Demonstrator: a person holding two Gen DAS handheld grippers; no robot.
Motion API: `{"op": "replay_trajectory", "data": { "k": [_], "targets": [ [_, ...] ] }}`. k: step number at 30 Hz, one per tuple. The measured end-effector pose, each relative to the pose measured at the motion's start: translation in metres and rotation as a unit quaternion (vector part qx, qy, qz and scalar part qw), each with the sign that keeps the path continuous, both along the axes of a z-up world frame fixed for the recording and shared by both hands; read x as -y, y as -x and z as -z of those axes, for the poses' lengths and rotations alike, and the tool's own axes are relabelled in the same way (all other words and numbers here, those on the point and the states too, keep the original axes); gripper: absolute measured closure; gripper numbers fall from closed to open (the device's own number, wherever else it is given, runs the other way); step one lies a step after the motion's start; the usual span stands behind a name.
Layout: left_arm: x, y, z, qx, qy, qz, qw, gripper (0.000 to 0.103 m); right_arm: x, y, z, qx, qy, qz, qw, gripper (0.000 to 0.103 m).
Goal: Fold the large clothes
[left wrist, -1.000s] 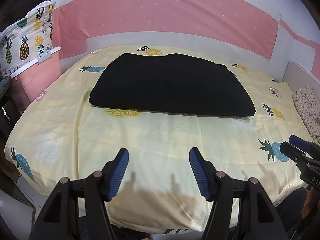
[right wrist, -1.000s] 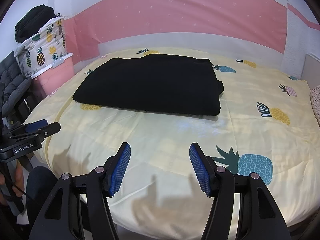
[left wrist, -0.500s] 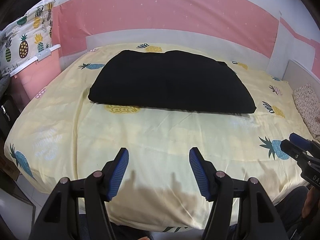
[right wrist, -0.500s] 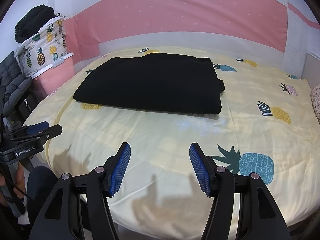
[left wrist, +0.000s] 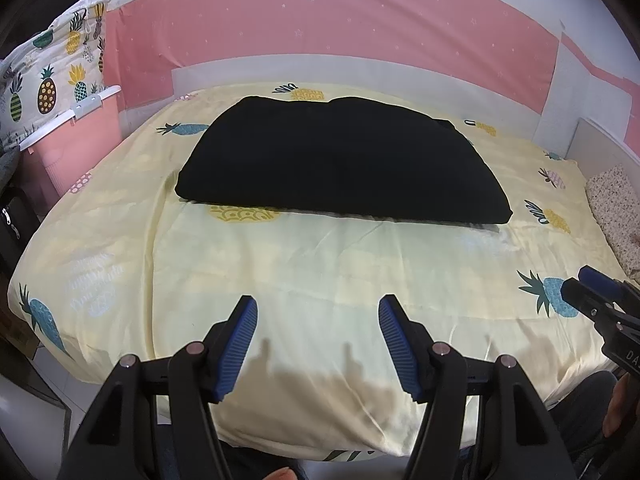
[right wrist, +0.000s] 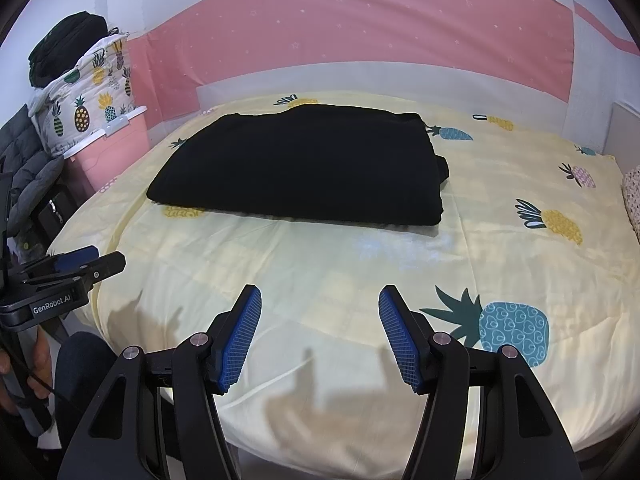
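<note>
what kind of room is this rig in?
Most likely a home bedroom: a bed with a pineapple-print yellow sheet, a folded black garment lying on it, and a pink storage box with bedding piled on top beside the bed.

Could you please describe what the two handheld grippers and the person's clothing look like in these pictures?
Both the left gripper and the right gripper have black angular frames, silver rivets at the joints, and two fingers faced with ribbed blue pads. White lettering reading GenRobot.AI marks the side of the left one, and a thin black cable hangs below it. The person wears dark trousers.
</note>
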State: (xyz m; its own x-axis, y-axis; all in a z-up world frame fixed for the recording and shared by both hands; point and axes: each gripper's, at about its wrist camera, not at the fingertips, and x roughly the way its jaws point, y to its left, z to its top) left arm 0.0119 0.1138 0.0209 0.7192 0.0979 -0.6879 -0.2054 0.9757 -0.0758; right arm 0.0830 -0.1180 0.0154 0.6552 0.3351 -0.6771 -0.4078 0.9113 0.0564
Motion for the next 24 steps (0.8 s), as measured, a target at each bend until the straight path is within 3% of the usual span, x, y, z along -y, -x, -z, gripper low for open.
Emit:
{"op": "replay_trajectory", "data": {
  "k": [24],
  "targets": [
    [0.0028,0.0015,0.0005,-0.004,-0.01,0.001,0.9999,0.037,0.0023,-0.002,0.0015,-0.005,-0.001,0.0,1.0,0.041]
  ]
}}
